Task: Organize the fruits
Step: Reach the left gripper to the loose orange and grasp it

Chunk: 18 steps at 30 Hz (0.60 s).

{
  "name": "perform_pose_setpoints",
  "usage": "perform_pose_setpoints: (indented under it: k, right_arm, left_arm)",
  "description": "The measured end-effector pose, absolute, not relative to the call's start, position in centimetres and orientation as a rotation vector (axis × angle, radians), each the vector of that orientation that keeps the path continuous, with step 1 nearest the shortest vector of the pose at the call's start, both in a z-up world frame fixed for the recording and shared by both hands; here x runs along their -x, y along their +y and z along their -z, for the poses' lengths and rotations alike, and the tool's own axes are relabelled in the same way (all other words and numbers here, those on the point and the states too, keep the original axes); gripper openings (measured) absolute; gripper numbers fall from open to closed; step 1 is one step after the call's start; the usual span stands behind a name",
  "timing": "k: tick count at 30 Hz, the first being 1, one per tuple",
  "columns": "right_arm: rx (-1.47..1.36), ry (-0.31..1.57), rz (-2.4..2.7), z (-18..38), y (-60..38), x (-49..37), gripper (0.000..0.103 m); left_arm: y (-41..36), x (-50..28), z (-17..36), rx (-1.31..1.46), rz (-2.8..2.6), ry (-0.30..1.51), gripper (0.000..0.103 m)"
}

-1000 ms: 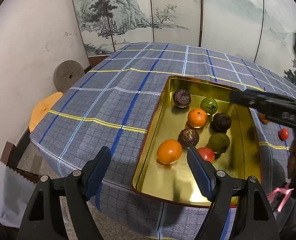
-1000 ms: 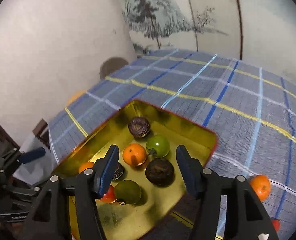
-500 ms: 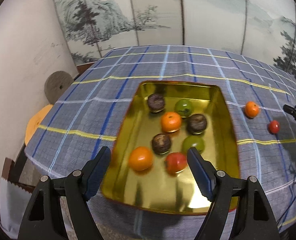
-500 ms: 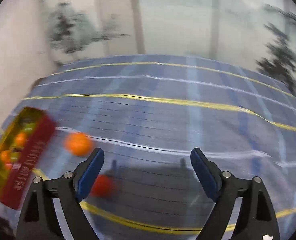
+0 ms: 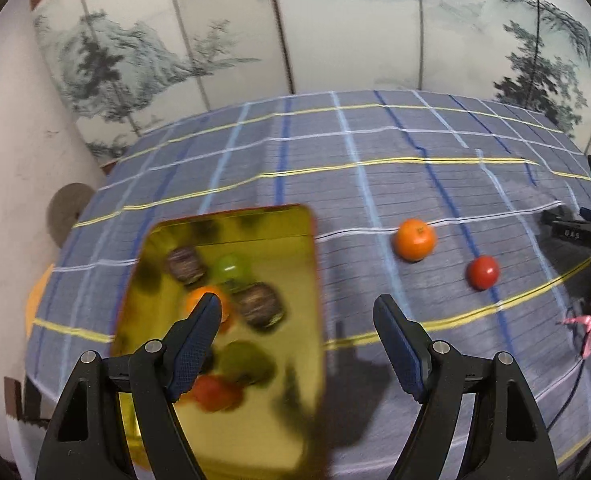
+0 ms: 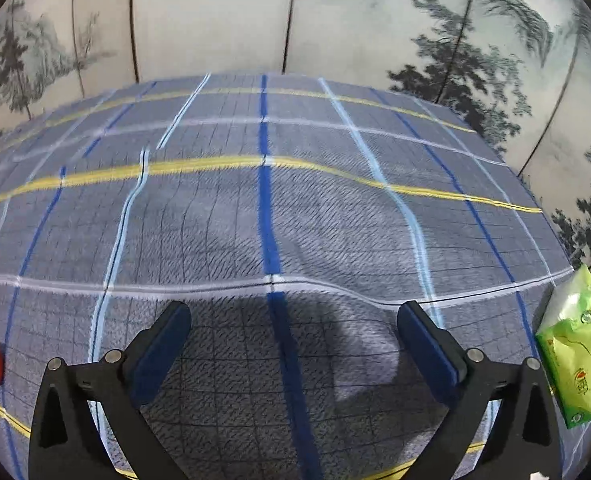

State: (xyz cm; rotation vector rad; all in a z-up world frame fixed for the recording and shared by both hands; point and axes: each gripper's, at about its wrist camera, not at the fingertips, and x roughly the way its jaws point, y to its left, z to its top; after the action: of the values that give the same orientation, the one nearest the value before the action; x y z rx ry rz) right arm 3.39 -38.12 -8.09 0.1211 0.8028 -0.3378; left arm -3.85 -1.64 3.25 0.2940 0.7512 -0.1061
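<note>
One tray [image 5: 313, 264], roughly seven blurred fruits inside, two outside.

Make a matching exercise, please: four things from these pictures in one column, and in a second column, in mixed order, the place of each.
Things:
1. orange
2. green packet
3. dark brown fruit
4. right gripper

Places:
A. inside the gold tray
B. at the right edge of the tablecloth
C. on the cloth beside the red tomato
D. open over bare cloth

Pairs: 1-C, 2-B, 3-A, 4-D
</note>
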Motion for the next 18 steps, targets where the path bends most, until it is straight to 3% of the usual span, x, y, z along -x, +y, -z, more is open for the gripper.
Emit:
perform_pose_setpoints:
  k: [18]
  right_arm:
    - [-0.217,0.786,0.227,8.5,-39.1,-3.0,0.103]
  left_arm:
    - [-10.3,-5.4,1.4,-0.300,0.191,0.908,0.079]
